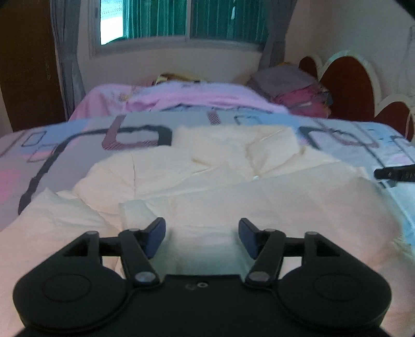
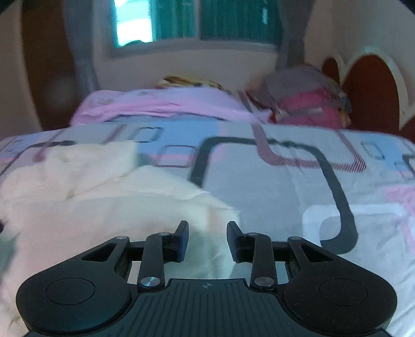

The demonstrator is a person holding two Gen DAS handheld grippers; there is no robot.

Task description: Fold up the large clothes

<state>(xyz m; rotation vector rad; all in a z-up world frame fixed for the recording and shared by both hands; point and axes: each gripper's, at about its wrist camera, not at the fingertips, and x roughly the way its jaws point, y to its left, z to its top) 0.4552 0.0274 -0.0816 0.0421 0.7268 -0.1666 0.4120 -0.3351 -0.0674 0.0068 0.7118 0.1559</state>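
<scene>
Left claw [image 1: 202,238] view alone shows cream garment's [image 1: 207,166] far folds.

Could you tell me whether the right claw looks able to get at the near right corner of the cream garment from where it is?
Probably yes: the right claw is open just above the cream garment, with nothing in between.

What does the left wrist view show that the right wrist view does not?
Only the left wrist view shows the left hand-held gripper, open over the cream garment, plus a dark tip entering from the right edge.

Only the right wrist view shows the right hand-held gripper, its jaws apart at the garment's edge with nothing visibly pinched, and a wide bare stretch of patterned bedsheet.

Both share the cream garment, the bedsheet, the pink blanket, the pile of clothes, the window and the headboard.
</scene>
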